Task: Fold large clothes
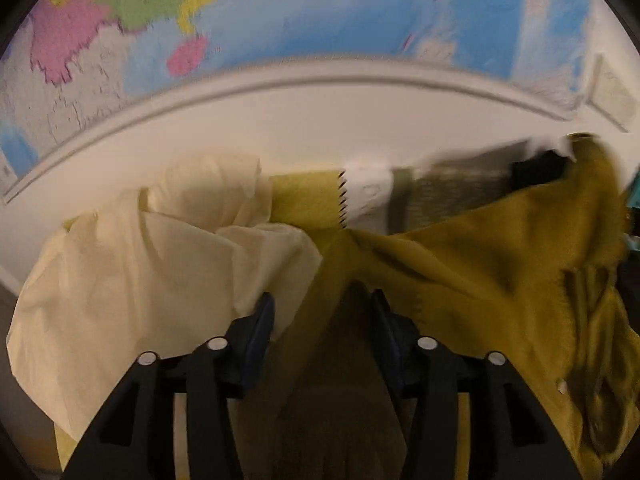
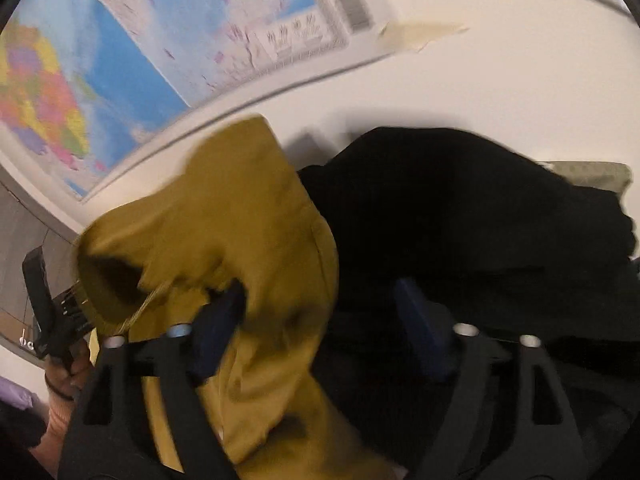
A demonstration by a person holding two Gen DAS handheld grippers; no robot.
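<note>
The mustard garment (image 1: 500, 264) lies bunched beneath both grippers; the left gripper (image 1: 322, 312) is spread over its fold, the right gripper (image 2: 320, 300) wide too, beside black cloth (image 2: 460, 208).

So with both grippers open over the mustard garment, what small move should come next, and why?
Probably close the left gripper on the mustard garment bunched between its fingers. Both it and the right gripper stand open, gripping nothing, and the cloth lies crumpled beside the cream garment, so it needs picking up and spreading first.
</note>
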